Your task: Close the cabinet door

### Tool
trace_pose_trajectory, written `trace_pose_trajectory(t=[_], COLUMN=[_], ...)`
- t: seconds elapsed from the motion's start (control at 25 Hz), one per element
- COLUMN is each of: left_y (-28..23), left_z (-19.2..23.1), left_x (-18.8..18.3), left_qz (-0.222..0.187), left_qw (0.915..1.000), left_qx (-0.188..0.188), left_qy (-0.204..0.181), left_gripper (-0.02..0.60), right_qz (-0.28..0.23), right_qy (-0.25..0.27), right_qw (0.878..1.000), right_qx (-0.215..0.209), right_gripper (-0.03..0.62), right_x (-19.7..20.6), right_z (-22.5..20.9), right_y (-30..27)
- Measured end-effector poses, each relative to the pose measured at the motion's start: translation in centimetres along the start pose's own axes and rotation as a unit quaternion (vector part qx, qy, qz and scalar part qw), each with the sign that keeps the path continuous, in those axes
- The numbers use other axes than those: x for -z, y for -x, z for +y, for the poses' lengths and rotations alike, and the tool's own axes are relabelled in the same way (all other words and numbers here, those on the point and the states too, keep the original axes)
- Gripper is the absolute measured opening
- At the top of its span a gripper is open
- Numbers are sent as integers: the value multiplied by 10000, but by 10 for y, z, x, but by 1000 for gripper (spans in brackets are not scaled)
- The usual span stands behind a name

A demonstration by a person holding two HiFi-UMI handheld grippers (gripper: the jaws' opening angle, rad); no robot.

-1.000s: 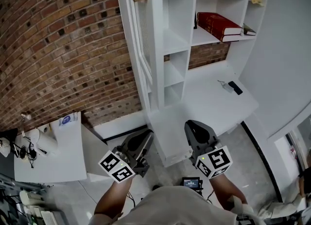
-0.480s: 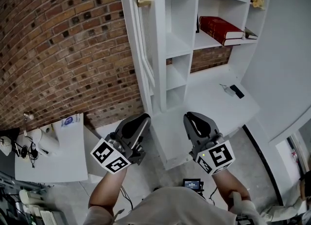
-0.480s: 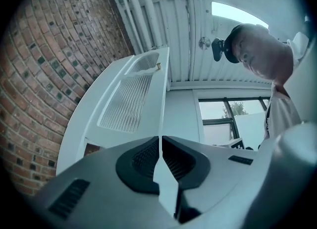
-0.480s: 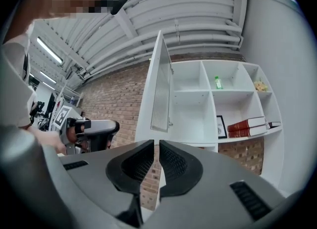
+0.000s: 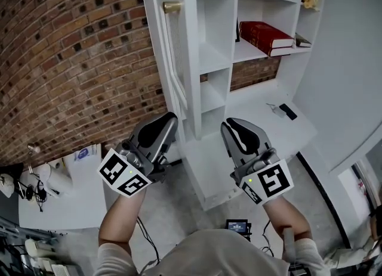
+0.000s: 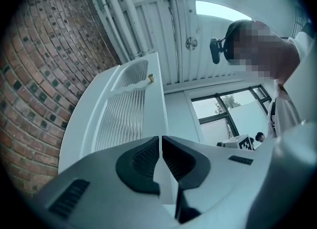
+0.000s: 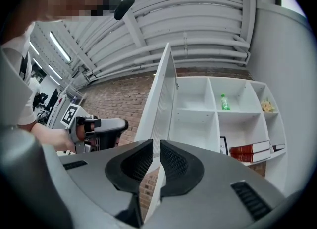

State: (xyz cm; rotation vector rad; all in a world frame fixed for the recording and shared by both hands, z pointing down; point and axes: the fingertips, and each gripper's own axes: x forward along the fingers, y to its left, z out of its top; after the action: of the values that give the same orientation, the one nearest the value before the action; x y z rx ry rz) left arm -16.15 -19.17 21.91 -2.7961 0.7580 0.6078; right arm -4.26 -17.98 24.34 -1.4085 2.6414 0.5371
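We judge this the approach step: left gripper point(image 5: 166, 120) and right gripper point(image 5: 231, 126) have jaws almost together, holding nothing. Next, the left one should probably push the open cabinet door point(image 5: 171, 54) rightward.

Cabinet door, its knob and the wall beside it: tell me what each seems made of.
Cabinet door: probably painted wood or board, smooth white, with a ribbed centre panel that may be reeded glass.
Knob: metal, with a shiny brass-gold gleam.
Wall: red-brown brick, rough and matt, with visible mortar joints.
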Motion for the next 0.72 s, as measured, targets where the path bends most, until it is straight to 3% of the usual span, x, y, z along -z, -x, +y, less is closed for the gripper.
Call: trace_pose_trajectory(t=[0.32,0.48,0.72], left_y=[-34,-49,-71], left_z=[-1,4,19], left_x=[-54,-86,-127], left_qz=[-323,-533,-808], left_qw=[9982,9958,9930], left_qx=[221,154,30], left_qy=[-449,-725,-858], left_gripper=[13,15,74], right_qz=[-117,-182,-228], right_qy=[399,458,553], right_qw=[9990,9986,9980], right_qx=[-171,-178,-210], right_gripper=[46,46,46], right_x=[-22,-29,-34], right_z=[3,2,1], right_y=[-15,-16,-15])
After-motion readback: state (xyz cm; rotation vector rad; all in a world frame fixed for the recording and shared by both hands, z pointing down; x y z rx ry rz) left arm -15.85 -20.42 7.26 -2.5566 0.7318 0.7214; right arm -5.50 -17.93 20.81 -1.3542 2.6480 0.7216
